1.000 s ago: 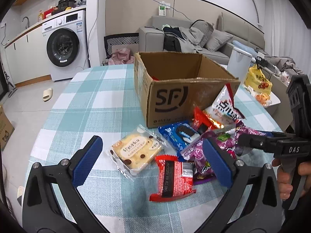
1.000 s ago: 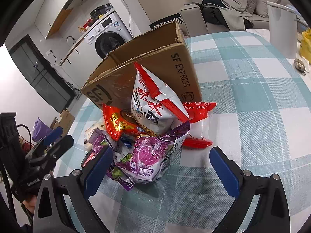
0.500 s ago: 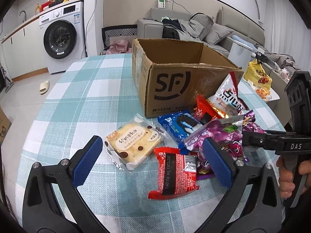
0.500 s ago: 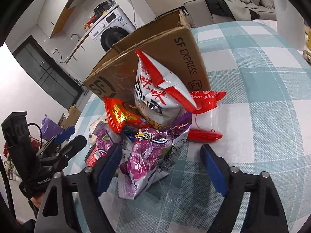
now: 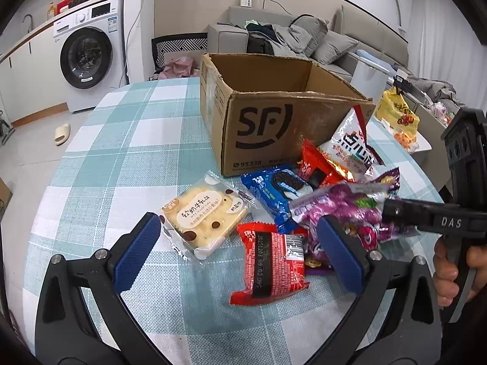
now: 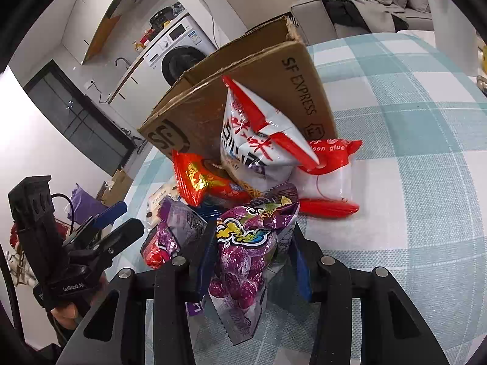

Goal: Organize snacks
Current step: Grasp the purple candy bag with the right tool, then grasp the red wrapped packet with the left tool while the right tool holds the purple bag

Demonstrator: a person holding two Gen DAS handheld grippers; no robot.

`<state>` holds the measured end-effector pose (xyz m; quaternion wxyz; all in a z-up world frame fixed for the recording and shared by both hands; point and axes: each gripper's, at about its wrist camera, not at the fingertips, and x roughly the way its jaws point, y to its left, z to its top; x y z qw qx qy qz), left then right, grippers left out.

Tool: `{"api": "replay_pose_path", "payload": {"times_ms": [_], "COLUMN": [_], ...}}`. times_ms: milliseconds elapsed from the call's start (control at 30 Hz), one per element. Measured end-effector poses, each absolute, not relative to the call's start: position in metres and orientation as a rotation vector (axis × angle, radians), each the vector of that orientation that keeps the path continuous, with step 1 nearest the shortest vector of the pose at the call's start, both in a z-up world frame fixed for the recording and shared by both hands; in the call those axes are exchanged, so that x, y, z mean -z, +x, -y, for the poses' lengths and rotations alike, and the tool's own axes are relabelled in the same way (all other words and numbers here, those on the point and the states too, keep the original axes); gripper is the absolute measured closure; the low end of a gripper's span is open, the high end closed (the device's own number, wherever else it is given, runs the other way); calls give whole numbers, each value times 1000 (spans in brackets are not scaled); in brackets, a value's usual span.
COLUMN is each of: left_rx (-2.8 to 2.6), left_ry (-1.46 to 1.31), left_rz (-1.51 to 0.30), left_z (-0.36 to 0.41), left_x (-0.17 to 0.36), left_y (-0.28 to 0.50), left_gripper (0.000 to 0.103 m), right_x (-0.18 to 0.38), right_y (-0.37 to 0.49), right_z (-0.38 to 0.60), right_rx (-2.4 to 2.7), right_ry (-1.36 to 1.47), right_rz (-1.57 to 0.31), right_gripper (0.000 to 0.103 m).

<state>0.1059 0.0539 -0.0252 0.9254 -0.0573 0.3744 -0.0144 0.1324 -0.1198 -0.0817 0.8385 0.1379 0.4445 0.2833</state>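
Observation:
An open cardboard SF box [image 5: 274, 115] stands on the checked table, also in the right wrist view [image 6: 261, 97]. Snacks lie in front of it: a cake pack [image 5: 204, 213], a red packet [image 5: 271, 267], a blue cookie pack [image 5: 277, 191], an orange-red packet [image 5: 319, 167], a white and red chip bag [image 5: 353, 149] leaning on the box. My left gripper [image 5: 237, 252] is open above the cake pack and red packet. My right gripper [image 6: 252, 261] is shut on a purple candy bag [image 6: 246, 249], which also shows in the left wrist view [image 5: 338, 206].
A clear bag with red edges [image 6: 331, 179] lies right of the pile. A yellow bag [image 5: 395, 112] and a white container [image 5: 368, 79] sit at the table's far right. A washing machine [image 5: 88, 57] and a sofa [image 5: 292, 36] stand beyond the table.
My right gripper has closed from wide open onto the purple candy bag and lifted its end. My left gripper has moved a little nearer the snacks and stays open.

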Motion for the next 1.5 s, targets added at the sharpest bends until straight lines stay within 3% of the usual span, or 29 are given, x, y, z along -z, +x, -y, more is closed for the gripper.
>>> {"api": "replay_pose_path", "payload": {"times_ms": [433, 700, 933, 1300, 1367, 1500], "left_rx": [107, 165, 163, 169, 163, 161], "left_ry": [-91, -57, -56, -33, -29, -44], "left_rz": [-810, -850, -942, -961, -953, -944], "left_z": [-38, -29, -30, -25, -25, -28], "left_x": [31, 33, 52, 68, 67, 67], "left_y": [104, 103, 111, 115, 116, 117], "left_gripper": [1, 9, 30, 48, 61, 61], "right_x": [59, 53, 46, 41, 40, 38], "right_y": [123, 120, 117, 114, 113, 112], "right_z": [127, 132, 140, 144, 144, 145], "right_rx": [-579, -572, -557, -560, -561, -561], "right_ry": [286, 290, 296, 304, 303, 306], "right_rz": [-854, -838, -808, -799, -798, -795], "right_gripper": [60, 60, 60, 60, 60, 60]}}
